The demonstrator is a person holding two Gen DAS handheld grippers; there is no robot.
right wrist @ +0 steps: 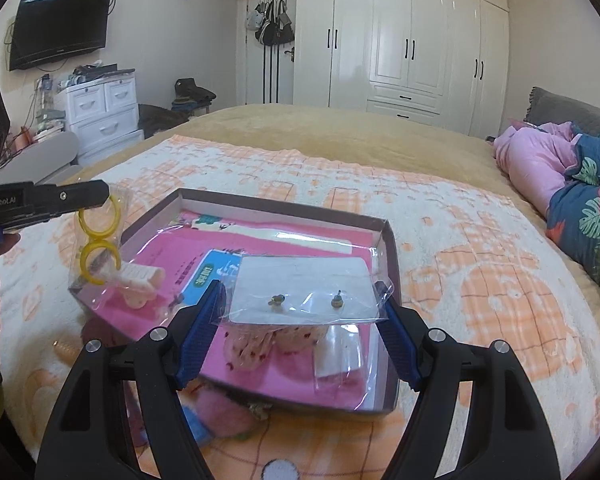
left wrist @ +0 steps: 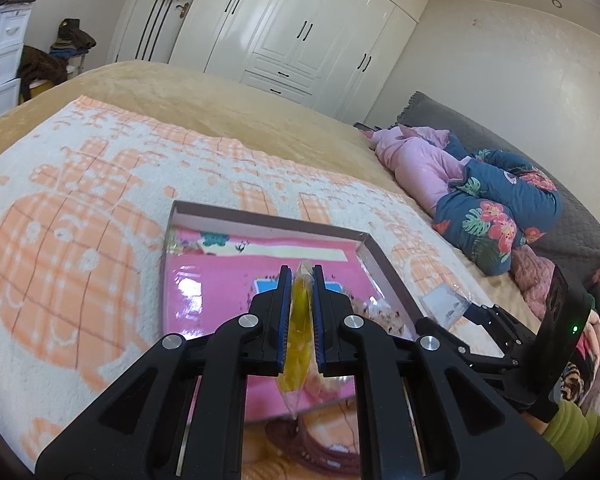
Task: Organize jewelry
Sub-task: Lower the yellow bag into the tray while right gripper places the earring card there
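My left gripper (left wrist: 301, 270) is shut on a clear bag of yellow rings (left wrist: 298, 320) and holds it above the shallow box (left wrist: 384, 276) with a pink lining. The right wrist view shows that bag (right wrist: 100, 240) hanging from the left gripper (right wrist: 104, 196) at the box's left edge (right wrist: 148, 216). My right gripper (right wrist: 302, 292) holds a clear packet with a white card and two small earrings (right wrist: 304, 294) between its wide-set blue fingers, over the box. That packet also shows in the left wrist view (left wrist: 444, 304). A spotted fabric piece (right wrist: 268, 344) lies in the box.
The box rests on a white and orange blanket (right wrist: 480, 272) on a tan bed. Pink and blue floral bedding (right wrist: 572, 184) lies at the right. White wardrobes (right wrist: 412, 40) stand behind. A pink fluffy item (right wrist: 224, 412) lies in front of the box.
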